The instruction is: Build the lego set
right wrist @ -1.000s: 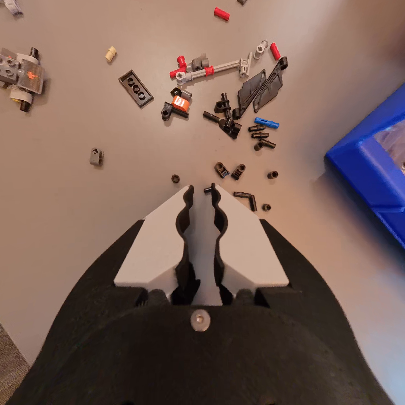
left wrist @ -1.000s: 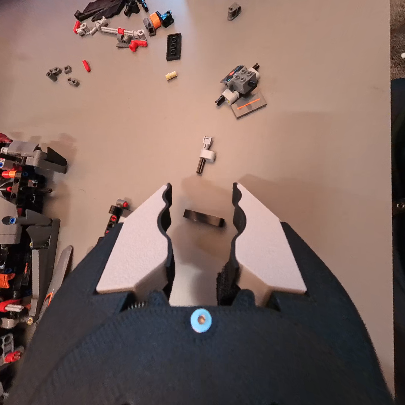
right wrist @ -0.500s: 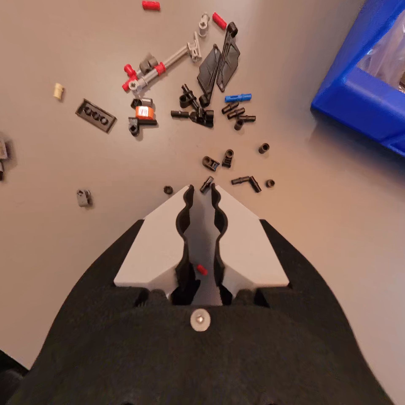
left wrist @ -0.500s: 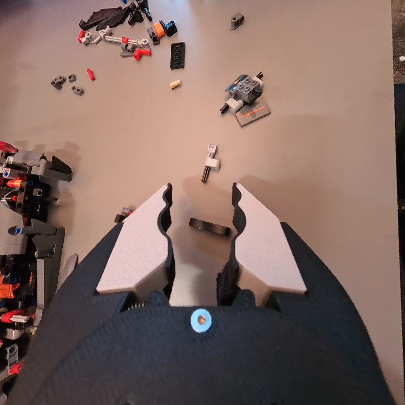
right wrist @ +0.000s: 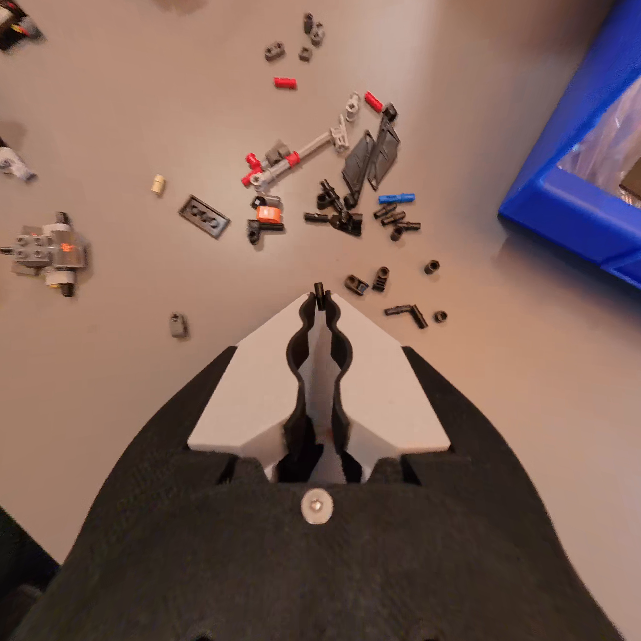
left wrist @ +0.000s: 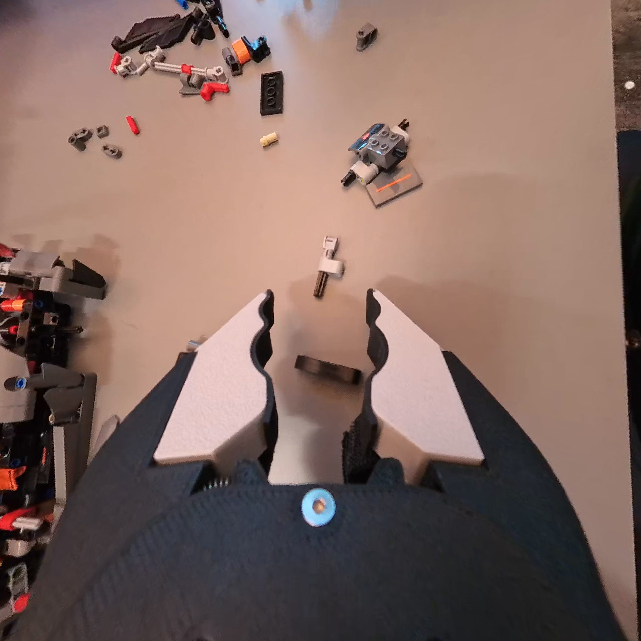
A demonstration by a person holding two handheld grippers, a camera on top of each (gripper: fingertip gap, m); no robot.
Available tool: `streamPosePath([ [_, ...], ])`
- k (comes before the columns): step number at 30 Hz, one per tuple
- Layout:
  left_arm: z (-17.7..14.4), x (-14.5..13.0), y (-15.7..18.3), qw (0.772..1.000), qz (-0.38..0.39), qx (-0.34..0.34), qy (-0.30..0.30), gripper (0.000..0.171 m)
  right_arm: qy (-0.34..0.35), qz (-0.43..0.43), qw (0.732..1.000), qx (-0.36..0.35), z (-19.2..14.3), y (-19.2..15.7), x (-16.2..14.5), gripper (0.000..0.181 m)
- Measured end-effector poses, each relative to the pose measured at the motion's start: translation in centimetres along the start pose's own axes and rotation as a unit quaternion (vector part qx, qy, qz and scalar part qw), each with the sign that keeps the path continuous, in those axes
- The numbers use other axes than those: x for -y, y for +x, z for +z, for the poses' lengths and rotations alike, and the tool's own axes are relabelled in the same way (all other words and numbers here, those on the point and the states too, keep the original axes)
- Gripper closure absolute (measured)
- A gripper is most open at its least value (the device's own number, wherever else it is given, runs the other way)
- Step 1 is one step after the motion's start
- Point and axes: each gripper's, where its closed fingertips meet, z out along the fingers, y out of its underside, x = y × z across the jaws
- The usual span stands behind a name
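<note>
My right gripper [right wrist: 319, 295] is shut on a small black pin [right wrist: 318, 295] that sticks out past its tips, raised above the beige table. Beyond it lie loose black connectors [right wrist: 355, 284], a black angled pin [right wrist: 406, 313], a blue pin [right wrist: 396, 198], dark panels [right wrist: 373, 157] and a grey axle with red bushes [right wrist: 289, 160]. My left gripper [left wrist: 319, 294] is open and empty, hovering over a flat black piece [left wrist: 327, 369] that lies between its fingers. A white-and-black pin assembly [left wrist: 327, 265] lies just past its tips. A partly built model [left wrist: 31, 347] sits at the left edge.
A blue bin [right wrist: 586, 166] stands at the right of the right wrist view. A small grey sub-assembly [left wrist: 381, 159] lies on the table, also in the right wrist view [right wrist: 48, 255]. A black plate [left wrist: 272, 93] and tan pin [left wrist: 269, 139] lie farther off. The table's right edge [left wrist: 615, 242] is close. The grippers' ends are close to 25 cm from one another. To the partly built model [left wrist: 31, 347]: left tips about 15 cm, right tips about 30 cm.
My right gripper closed on the small black pin and lifted away from the table, so more parts show. My left gripper stayed open and shifted only slightly over the flat black piece.
</note>
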Motion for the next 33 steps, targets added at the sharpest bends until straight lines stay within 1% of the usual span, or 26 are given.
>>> streamPosePath([
  [3,0.5,0.0,1.0,1.0,0.005,-0.015,-0.009,0.122,0.022,-0.015,0.999,0.017,-0.7,-1.8,1.2,0.179],
  [5,1.0,-0.4,1.3,0.999,0.007,-0.013,-0.028,0.123,0.033,-0.024,0.999,0.03,-0.9,-3.0,1.9,0.179],
  [8,1.1,-0.3,2.1,0.999,0.003,-0.017,-0.036,0.127,0.044,-0.038,0.997,0.046,-0.9,-4.6,2.6,0.179],
  [12,1.5,0.4,3.9,0.999,0.009,-0.032,-0.034,0.13,0.058,-0.057,0.995,0.065,-1.0,-6.6,3.5,0.178],
  [15,1.4,1.1,5.6,0.998,0.018,-0.058,-0.023,0.128,0.066,-0.064,0.993,0.076,-1.2,-7.7,3.9,0.178],
  [16,1.2,1.5,5.5,0.998,0.018,-0.053,-0.013,0.127,0.069,-0.067,0.992,0.08,-1.3,-8.1,3.9,0.178],
  [19,0.1,2.2,2.8,1.0,-0.016,0.003,0.006,0.126,0.076,-0.076,0.99,0.087,-1.6,-9.0,4.0,0.179],
  [21,0.0,1.6,0.8,0.997,-0.055,0.043,-0.019,0.124,0.081,-0.081,0.989,0.091,-1.8,-9.6,4.1,0.178],
  [23,0.4,0.8,-0.3,0.992,-0.09,0.074,-0.052,0.126,0.086,-0.084,0.988,0.096,-1.8,-10.1,4.2,0.178],
  [25,0.5,0.8,-0.3,0.988,-0.103,0.095,-0.065,0.139,0.089,-0.087,0.987,0.102,-1.6,-10.5,4.3,0.178],
  [26,0.5,0.8,-0.2,0.986,-0.106,0.104,-0.072,0.141,0.09,-0.09,0.986,0.104,-1.6,-10.8,4.4,0.178],
  [29,1.1,0.6,0.9,0.984,-0.118,0.1,-0.094,0.143,0.097,-0.094,0.984,0.117,-1.4,-11.4,4.5,0.178],
  [31,1.6,0.0,0.7,0.98,-0.122,0.112,-0.107,0.142,0.1,-0.098,0.982,0.125,-1.2,-11.7,4.6,0.178],
  [33,2.0,0.4,0.8,0.983,-0.122,0.099,-0.1,0.14,0.103,-0.102,0.98,0.133,-1.1,-12.0,4.7,0.178],
])
